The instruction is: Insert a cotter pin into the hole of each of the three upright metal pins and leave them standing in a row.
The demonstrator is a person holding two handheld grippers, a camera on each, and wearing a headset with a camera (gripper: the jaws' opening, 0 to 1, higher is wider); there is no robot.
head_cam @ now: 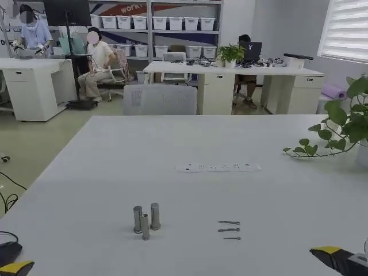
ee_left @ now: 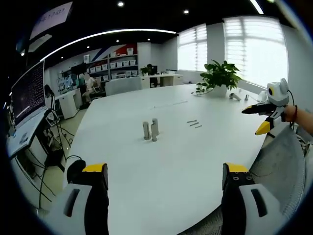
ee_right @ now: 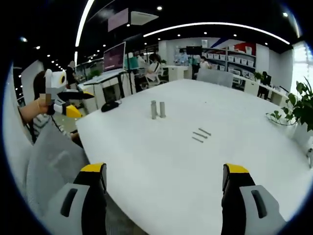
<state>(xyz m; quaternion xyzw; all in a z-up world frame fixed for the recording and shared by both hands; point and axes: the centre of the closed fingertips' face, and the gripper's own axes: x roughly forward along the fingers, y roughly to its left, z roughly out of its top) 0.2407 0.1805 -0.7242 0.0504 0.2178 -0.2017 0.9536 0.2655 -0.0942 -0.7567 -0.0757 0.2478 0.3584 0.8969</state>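
Nearest, left tongs [ee_left: 166, 171]: mine, jaws spread wide, yellow tips well apart, nothing between them. I hold them off the near edge of the table [head_cam: 241, 138], to the left of the metal pins [head_cam: 145, 221] and well short of them.

Right tongs [ee_right: 165, 170]: also mine, jaws just as wide, holding nothing. They sit off the near edge too, to the right of the metal pins and well apart from them. In the head view one yellow-tipped jaw of each pokes in at a bottom corner.

Metal pins: three, grey, standing upright on the white table. They are bunched in a tight cluster rather than a line, two behind and one in front. I cannot tell whether they touch, and their holes are too small to make out.

Cotter pins [head_cam: 229, 230]: three, thin, lying flat and parallel, one behind the other. They lie to the right of the metal pins, near but clear of them.

Power strip [head_cam: 218, 167]: white, flat, beyond the metal pins and slightly right.

Plant [head_cam: 345, 126]: green, leafy, far to the right of the metal pins and beyond them.

Chair [head_cam: 160, 99]: grey, pushed up to the table's far edge, straight beyond the metal pins.
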